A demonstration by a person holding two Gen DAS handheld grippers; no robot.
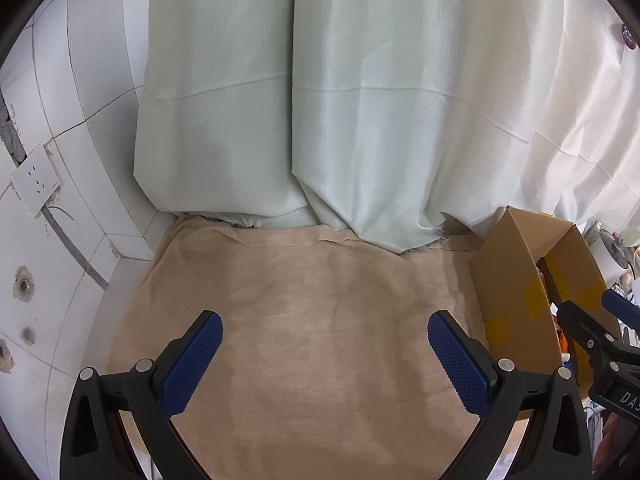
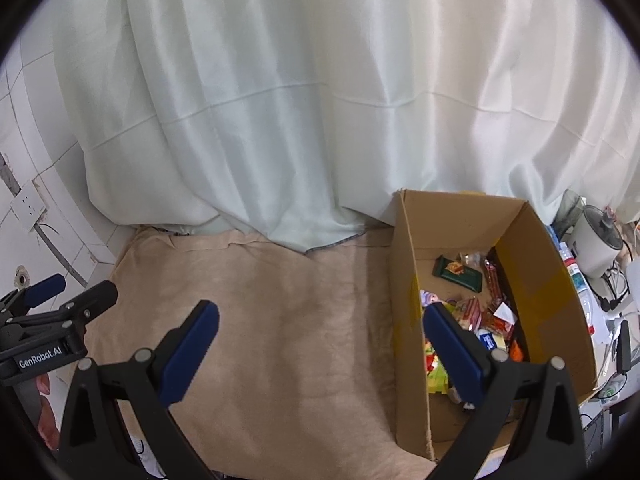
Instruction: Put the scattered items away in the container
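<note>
Apparently the tidying is nearly or wholly done: both tongs are spread wide with nothing between their blue pads, and the tan cloth (image 2: 260,320) shows no loose item in either view. The left gripper (image 1: 324,344) hangs over bare cloth; the right gripper (image 2: 320,340) sits at the box's near-left wall, its right pad over the opening.

The box (image 2: 404,280) stands at about 3 o'clock on the cloth, just in front of the pale curtain (image 2: 280,100). Inside lies a heap of snack packets (image 2: 492,320) and, toward 12 o'clock on its floor, a dark green bar (image 2: 458,274).

My guess is these packets are light, crinkly and a bit slick, soft enough to crush. If one needed shifting, pinching a sealed end seam or a flat edge would hold better than squeezing the puffed middle. The bar looks stiffer and would take a grip across its short width. The box is thin cardboard with open flaps; its walls would likely flex if knocked.

Much is hidden. The box's near corner is covered by the right gripper's pad and arm, the left view shows only its outer wall, and the cloth's near edge is cut off, so a stray packet there cannot be ruled out. Print on the packets is unreadable.
</note>
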